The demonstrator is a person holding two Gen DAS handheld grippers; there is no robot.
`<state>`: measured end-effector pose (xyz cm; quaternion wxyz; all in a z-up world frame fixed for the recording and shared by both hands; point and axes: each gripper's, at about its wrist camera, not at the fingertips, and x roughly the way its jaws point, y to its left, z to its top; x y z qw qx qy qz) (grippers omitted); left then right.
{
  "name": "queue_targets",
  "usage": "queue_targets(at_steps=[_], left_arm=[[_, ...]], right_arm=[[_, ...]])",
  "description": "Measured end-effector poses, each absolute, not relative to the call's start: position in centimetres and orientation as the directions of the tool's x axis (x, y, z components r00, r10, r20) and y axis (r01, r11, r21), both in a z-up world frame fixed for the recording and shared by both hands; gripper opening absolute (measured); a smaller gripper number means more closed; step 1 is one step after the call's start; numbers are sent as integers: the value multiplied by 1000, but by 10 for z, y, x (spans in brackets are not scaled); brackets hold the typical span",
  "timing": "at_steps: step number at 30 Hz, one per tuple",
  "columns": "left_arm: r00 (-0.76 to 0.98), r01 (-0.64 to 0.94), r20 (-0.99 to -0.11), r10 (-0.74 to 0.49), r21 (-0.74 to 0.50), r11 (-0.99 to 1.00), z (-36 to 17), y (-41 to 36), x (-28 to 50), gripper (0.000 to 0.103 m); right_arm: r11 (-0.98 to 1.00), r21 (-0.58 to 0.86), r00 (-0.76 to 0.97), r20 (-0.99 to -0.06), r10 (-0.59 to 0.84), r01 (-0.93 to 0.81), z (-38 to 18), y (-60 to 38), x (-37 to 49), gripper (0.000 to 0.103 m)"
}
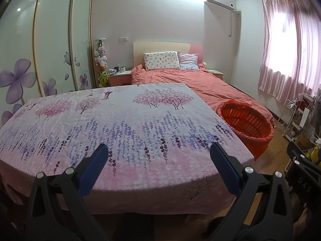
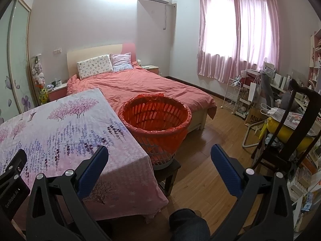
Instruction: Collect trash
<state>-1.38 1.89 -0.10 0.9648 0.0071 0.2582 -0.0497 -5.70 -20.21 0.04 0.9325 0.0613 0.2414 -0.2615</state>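
Observation:
An orange slatted basket lined with a red plastic bag stands on a small dark stool just right of the table. The basket also shows at the right of the left wrist view. No loose trash shows on the table top in either view. My left gripper hovers open over the near edge of the table, nothing between its blue pads. My right gripper hangs open above the table's right corner and the floor, short of the basket, holding nothing.
The table wears a pink and purple flowered cloth. Behind it is a bed with an orange cover. A dark wooden chair and cluttered shelves fill the right side. A person's knee shows at the bottom. Wood floor lies between basket and chair.

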Motion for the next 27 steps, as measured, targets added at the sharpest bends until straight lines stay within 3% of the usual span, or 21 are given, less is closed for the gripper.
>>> queue_targets(at_steps=[27], left_arm=[[861,82,-504,-77,-13,997,-1,22,-12,99]], right_arm=[[857,-10,748,-482,-456,516,1,-203,-57,101]])
